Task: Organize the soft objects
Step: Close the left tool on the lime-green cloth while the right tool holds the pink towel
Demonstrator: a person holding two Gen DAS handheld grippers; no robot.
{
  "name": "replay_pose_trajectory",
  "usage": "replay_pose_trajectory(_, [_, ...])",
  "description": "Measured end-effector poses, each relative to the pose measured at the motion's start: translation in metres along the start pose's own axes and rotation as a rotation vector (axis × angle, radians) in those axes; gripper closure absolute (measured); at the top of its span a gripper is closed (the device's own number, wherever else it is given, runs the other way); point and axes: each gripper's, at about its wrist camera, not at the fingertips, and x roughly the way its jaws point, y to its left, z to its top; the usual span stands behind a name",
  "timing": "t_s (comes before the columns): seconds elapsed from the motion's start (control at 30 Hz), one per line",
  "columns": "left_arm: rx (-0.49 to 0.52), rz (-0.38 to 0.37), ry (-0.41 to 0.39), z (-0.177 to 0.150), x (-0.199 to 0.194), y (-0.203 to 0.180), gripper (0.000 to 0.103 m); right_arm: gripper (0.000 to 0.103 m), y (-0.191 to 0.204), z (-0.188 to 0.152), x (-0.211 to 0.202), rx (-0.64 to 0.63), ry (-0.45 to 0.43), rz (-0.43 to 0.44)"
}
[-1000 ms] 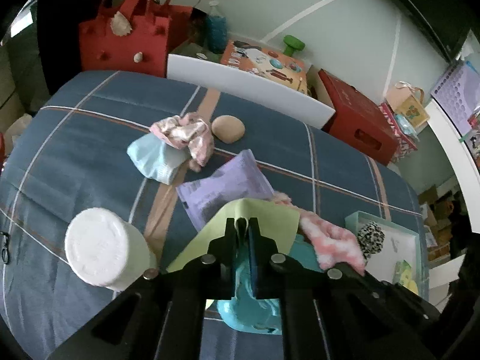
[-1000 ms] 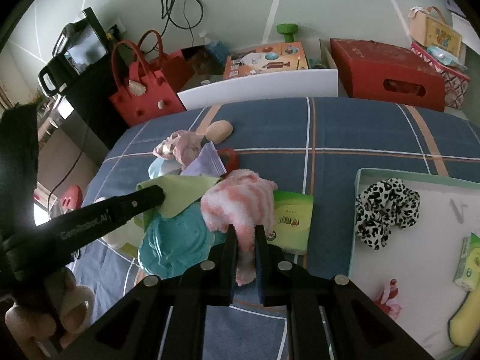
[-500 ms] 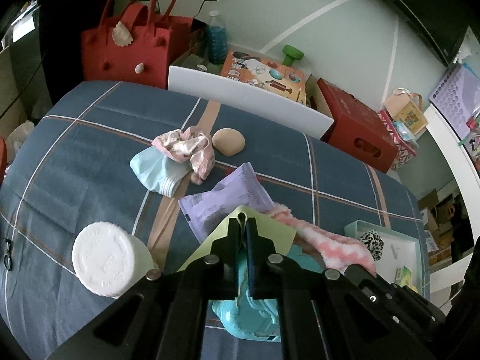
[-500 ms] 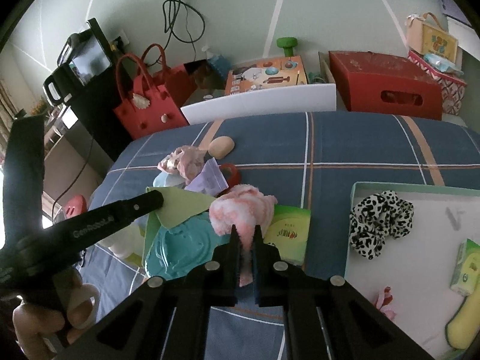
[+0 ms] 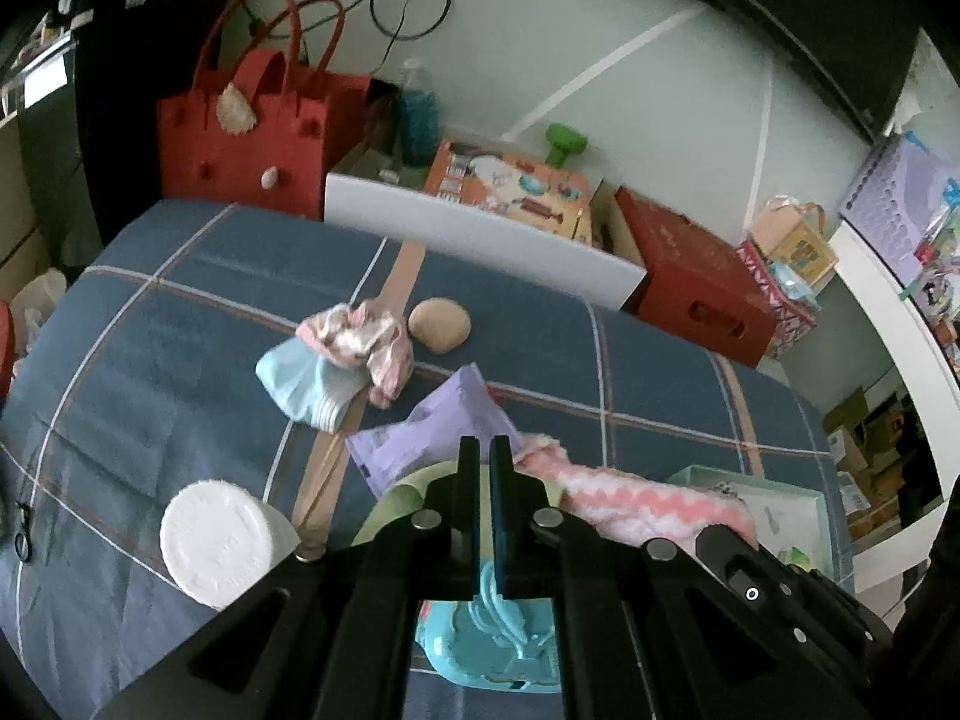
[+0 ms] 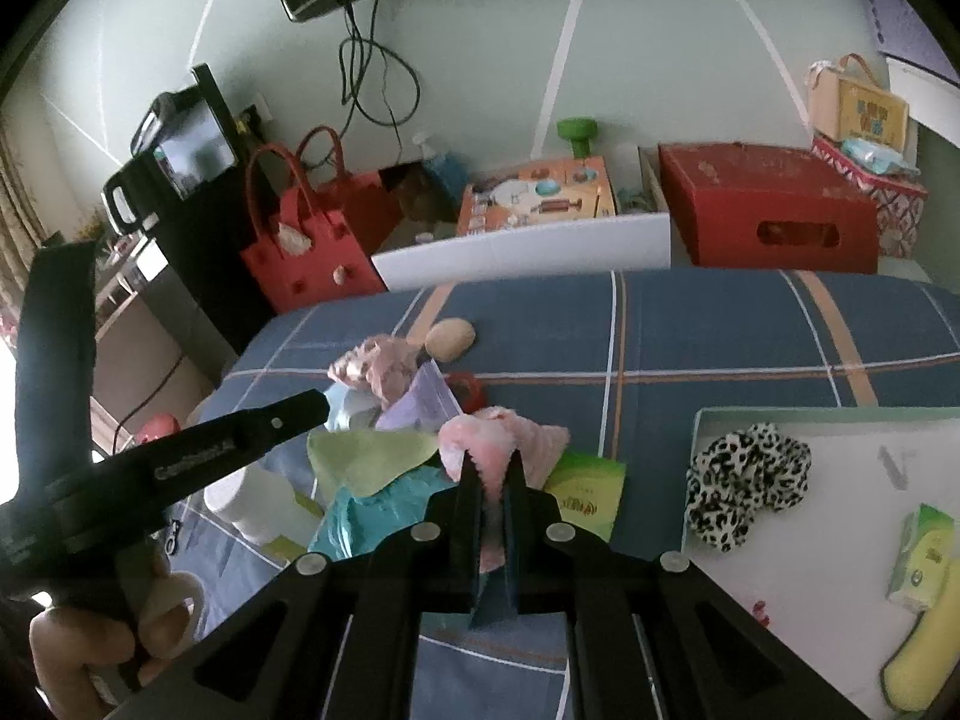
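Observation:
My left gripper (image 5: pixel 485 449) is shut on a corner of a light green cloth (image 5: pixel 393 504). In the right wrist view that cloth (image 6: pixel 366 456) hangs from the left fingertips over a teal soft item (image 6: pixel 360 519). My right gripper (image 6: pixel 492 469) is shut on a pink-and-white fuzzy sock (image 6: pixel 501 435), which stretches out to the right in the left wrist view (image 5: pixel 648 510). A white tray (image 6: pixel 840 516) at the right holds a leopard-print scrunchie (image 6: pixel 744 480).
On the blue plaid bedspread (image 5: pixel 180 360) lie a purple pouch (image 5: pixel 438 429), a pink patterned cloth (image 5: pixel 360 342), a light blue cloth (image 5: pixel 297 378), a tan round lump (image 5: pixel 439 324) and a white jar (image 5: pixel 210 534). A green packet (image 6: pixel 585 492) lies beside the tray. Red bags and boxes line the far edge.
Both grippers have tipped upward a little, so more of the wall shows. The green cloth and the pink sock stay clamped, and the sock is now pulled out longer.

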Motion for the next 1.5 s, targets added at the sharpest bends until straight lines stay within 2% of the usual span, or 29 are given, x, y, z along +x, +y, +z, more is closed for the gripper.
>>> replay_pose_trajectory(0.2, [0.009, -0.003, 0.002, 0.0, -0.001, -0.002, 0.101, 0.097, 0.002, 0.004, -0.011, -0.013, -0.043, 0.002])
replay_pose_trajectory(0.33, [-0.002, -0.018, 0.04, 0.0, 0.006, 0.001, 0.101, 0.097, 0.001, 0.003, -0.007, -0.015, -0.025, -0.005])
replay_pose_trajectory(0.6, [-0.032, 0.024, 0.099, 0.013, 0.016, 0.015, 0.099, 0.097, -0.007, 0.001, 0.001, 0.0, 0.01, -0.019])
replay_pose_trajectory(0.67, [-0.04, 0.035, 0.116, 0.017, 0.02, 0.02, 0.095, 0.097, -0.008, 0.001, 0.003, 0.003, 0.015, -0.017])
replay_pose_trajectory(0.7, [-0.048, 0.044, 0.135, 0.02, 0.023, 0.024, 0.087, 0.097, -0.009, 0.001, 0.003, 0.004, 0.018, -0.016])
replay_pose_trajectory(0.73, [-0.052, 0.049, 0.147, 0.021, 0.025, 0.025, 0.074, 0.097, -0.01, 0.001, 0.004, 0.006, 0.023, -0.015])
replay_pose_trajectory(0.8, [-0.05, 0.052, 0.18, 0.024, 0.032, 0.029, 0.059, 0.097, -0.013, 0.001, 0.006, 0.009, 0.029, -0.018])
replay_pose_trajectory(1.0, [-0.022, 0.06, 0.31, 0.028, 0.058, 0.031, 0.059, 0.097, -0.021, 0.002, 0.007, 0.034, 0.035, -0.026])
replay_pose_trajectory(1.1, [-0.037, 0.033, 0.363, 0.028, 0.067, 0.032, 0.059, 0.097, -0.021, 0.002, 0.008, 0.034, 0.036, -0.03])
replay_pose_trajectory(1.27, [-0.058, 0.028, 0.385, 0.031, 0.07, 0.031, 0.059, 0.097, -0.021, 0.001, 0.01, 0.031, 0.045, -0.029])
replay_pose_trajectory(1.5, [-0.006, 0.036, 0.401, 0.027, 0.072, 0.019, 0.059, 0.097, -0.024, 0.001, 0.011, 0.043, 0.049, -0.027])
